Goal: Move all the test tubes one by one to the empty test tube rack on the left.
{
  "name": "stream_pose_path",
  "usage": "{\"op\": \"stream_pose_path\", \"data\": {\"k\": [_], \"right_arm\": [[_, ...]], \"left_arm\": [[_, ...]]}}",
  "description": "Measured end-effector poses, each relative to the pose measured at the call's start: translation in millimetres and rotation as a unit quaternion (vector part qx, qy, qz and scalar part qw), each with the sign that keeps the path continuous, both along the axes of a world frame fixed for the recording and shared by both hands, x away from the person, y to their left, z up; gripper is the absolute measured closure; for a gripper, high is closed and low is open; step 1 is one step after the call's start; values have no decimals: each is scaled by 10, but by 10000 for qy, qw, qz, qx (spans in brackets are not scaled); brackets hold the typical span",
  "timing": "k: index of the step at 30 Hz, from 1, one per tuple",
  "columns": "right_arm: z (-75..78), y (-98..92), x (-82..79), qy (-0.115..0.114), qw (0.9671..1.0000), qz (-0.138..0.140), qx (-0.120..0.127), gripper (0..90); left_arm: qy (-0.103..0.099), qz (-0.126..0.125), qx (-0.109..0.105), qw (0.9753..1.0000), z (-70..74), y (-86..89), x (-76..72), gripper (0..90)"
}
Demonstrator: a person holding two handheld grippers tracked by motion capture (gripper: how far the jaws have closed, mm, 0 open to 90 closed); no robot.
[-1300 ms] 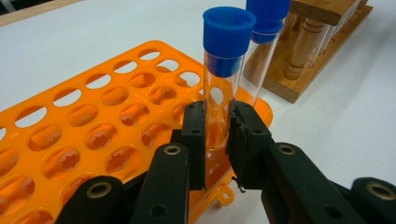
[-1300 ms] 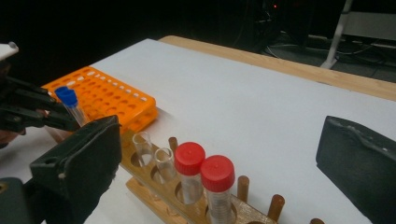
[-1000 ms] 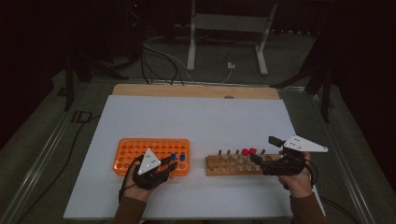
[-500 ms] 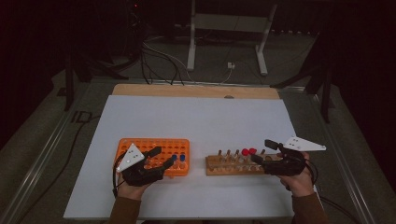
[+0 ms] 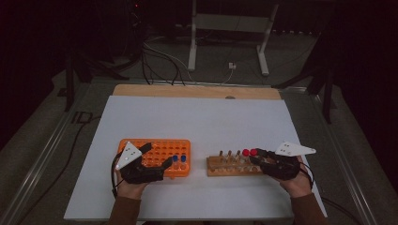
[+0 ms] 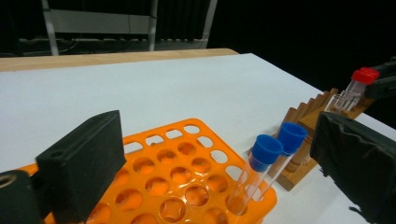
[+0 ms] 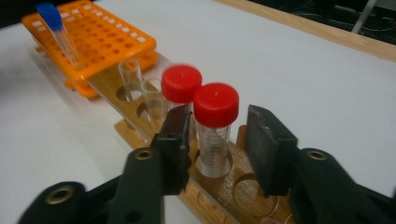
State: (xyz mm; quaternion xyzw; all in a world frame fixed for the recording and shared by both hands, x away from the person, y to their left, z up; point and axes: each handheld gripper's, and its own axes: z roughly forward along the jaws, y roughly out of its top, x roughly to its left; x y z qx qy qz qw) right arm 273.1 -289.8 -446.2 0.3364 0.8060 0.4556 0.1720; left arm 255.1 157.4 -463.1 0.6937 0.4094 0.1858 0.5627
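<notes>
Right gripper view shows the right tool, jaws apart, straddling a red-capped tube in the wooden rack.

Left gripper black, thick padded jaws, pale three-cornered top plate, black trailing cable; right gripper black, round metal-ringed bolt holes; brown sleeves.

Orange rack, red-capped tubes

Room: dark. White worktop with wooden far edge. Grey floor behind carries cables and a metal stand.
</notes>
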Motion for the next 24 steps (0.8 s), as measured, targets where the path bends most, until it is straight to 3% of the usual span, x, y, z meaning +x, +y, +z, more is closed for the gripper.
{"op": "stream_pose_path", "data": {"k": [12, 24], "right_arm": [[-87, 42, 22, 73, 10000, 16, -50, 737], [-77, 29, 19, 68, 10000, 25, -5, 743]], "left_arm": [[22, 54, 29, 10000, -19, -3, 12, 19], [43, 77, 64, 9999, -35, -13, 22, 19]]}}
